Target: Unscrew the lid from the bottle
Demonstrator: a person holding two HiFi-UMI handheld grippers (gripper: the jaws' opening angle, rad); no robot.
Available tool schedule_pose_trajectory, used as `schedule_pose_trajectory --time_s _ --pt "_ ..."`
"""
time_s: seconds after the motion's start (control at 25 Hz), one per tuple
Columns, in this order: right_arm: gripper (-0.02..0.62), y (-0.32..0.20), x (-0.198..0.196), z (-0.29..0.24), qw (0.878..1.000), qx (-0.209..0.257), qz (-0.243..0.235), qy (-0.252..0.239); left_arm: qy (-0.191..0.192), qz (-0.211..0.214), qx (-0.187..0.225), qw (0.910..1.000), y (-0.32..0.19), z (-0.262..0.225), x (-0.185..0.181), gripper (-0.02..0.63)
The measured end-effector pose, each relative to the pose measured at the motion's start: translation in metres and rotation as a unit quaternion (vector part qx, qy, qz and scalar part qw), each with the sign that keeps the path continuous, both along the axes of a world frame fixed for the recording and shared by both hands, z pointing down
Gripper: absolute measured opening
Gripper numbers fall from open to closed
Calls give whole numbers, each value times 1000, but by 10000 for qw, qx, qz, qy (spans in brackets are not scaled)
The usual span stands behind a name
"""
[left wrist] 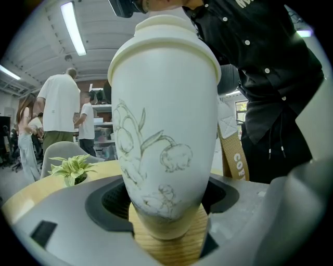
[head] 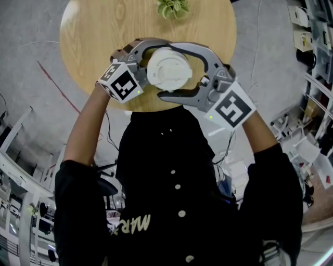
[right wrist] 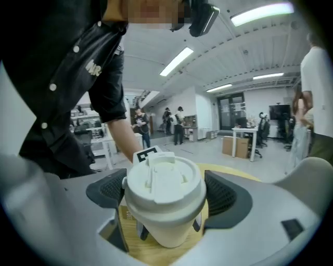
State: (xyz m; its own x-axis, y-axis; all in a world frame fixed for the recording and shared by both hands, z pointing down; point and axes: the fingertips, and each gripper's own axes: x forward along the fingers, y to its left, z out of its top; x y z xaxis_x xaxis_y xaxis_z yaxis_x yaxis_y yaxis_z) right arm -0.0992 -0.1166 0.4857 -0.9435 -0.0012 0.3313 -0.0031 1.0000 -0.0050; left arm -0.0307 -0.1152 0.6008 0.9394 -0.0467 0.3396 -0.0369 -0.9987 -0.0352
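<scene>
while our left gripper clamps the white bottle above the round table's near edge, our right gripper rings its lid, jaws slack, not squeezing.

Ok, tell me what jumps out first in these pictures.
A white bottle with flowers sketched on it fills the left gripper view, gripped low on its body by the left gripper over the round wooden table. The right gripper has its jaws either side of the bottle's lid; a small plant sits at the table's far edge.
</scene>
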Motion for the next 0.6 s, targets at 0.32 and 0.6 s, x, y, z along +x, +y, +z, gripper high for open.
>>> schedule_pose_trajectory --time_s 0.32,0.6 --pt "445 6 15 5 9918 -353 -1222 134 66 -13 -114 9999 0 0 2 376" --pt "497 -7 14 -6 9931 -457 1072 118 88 -27 -119 9999 0 -2 2 376"
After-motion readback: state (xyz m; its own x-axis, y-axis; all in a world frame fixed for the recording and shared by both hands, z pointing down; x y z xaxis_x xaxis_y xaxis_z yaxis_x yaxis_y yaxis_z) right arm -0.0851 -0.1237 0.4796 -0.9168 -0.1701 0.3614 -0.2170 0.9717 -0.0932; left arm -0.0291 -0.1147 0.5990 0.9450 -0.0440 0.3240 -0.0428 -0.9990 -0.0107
